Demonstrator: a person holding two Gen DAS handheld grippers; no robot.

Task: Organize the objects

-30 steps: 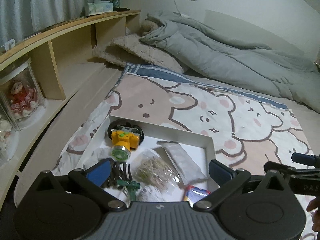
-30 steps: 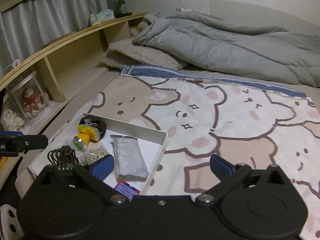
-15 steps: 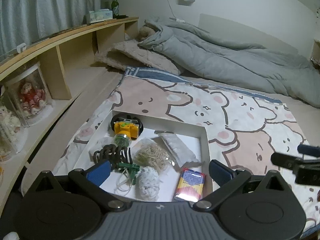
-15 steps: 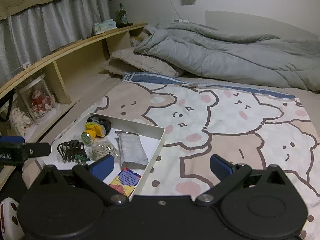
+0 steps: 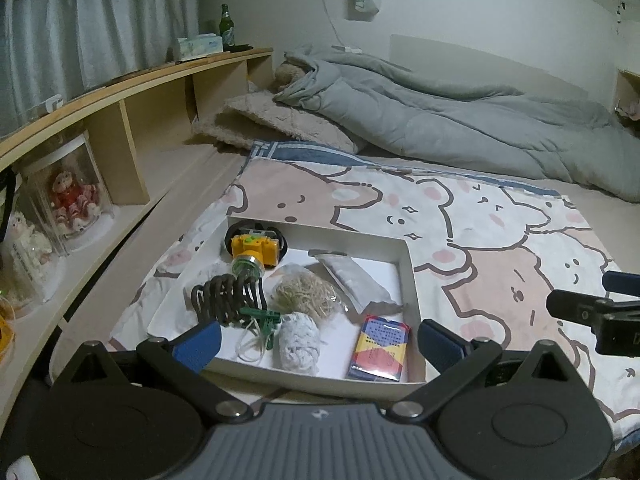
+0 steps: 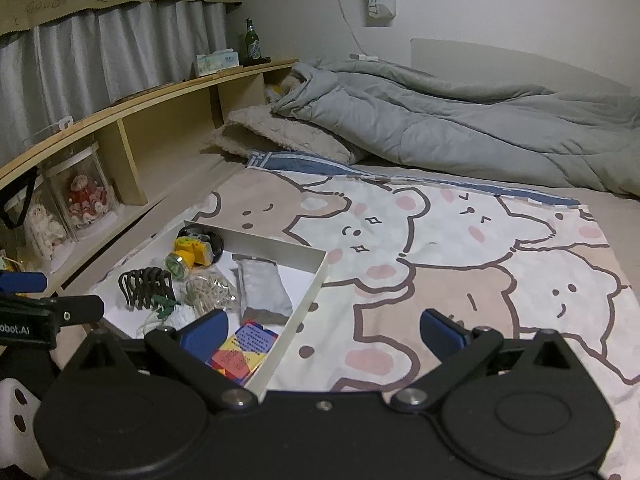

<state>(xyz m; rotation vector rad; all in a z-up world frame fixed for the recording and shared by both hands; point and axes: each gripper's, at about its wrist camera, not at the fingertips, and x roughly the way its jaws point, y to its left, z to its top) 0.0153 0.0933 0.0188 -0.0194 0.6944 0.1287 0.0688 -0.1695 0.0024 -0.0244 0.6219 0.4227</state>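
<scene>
Both jaws spread, gripping nothing; the tray of odds and ends lies ahead of the left gripper, and left of the right gripper.

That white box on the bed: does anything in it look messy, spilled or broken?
Nothing looks spilled or broken. The white box holds a loose jumble: a yellow headlamp, a black hair claw, a bag of rubber bands, a grey pouch and a colourful card pack, unsorted and partly overlapping. Both tools hang open, holding nothing.
</scene>
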